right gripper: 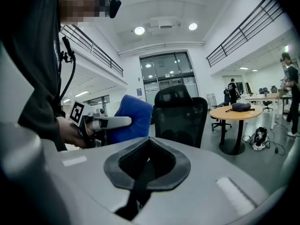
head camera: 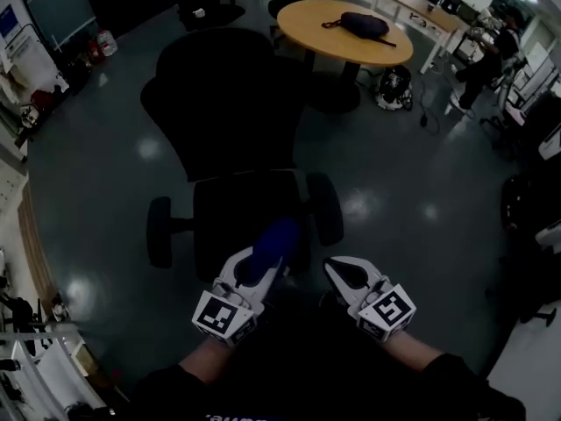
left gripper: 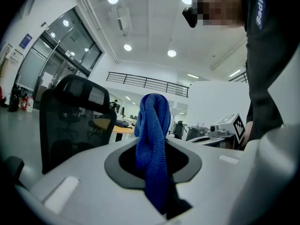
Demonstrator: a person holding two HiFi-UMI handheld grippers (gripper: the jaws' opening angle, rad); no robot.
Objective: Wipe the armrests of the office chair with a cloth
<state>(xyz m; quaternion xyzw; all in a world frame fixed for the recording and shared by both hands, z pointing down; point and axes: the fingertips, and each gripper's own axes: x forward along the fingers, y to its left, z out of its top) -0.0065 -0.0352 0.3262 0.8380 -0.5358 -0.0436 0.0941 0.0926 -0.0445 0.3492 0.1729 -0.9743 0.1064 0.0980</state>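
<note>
Both tools hang low at the near edge, right in front of the office chair (head camera: 223, 103), seat near, backrest far. The left tool (head camera: 252, 272) is pinching the cloth (head camera: 274, 242), a blue bundle standing up out of its jaws over the near part of the seat. The left gripper view shows the jaws clamped on the cloth's lower end, with the fabric folded over above. The right tool (head camera: 340, 272) is pressed together with nothing in it; in its own view the pads meet and only the chair shows beyond.

The left armrest (head camera: 159, 231) and the right armrest (head camera: 325, 209) flank the seat. The cloth touches neither: it sits between them, nearer the right one. So I'd call this the approach, cloth in hand and wiping not yet begun.

Next, as I read it, the cloth goes sideways onto one armrest pad, tips down so the fabric lies flat, then drags along its length. That floppy bundle will need some pressure to wipe. The chair looks likely to swivel, so the free right tool could steady it.

Far right, a round table (head camera: 346, 33) carries a dark bag (head camera: 364, 24), no part of this job
</note>
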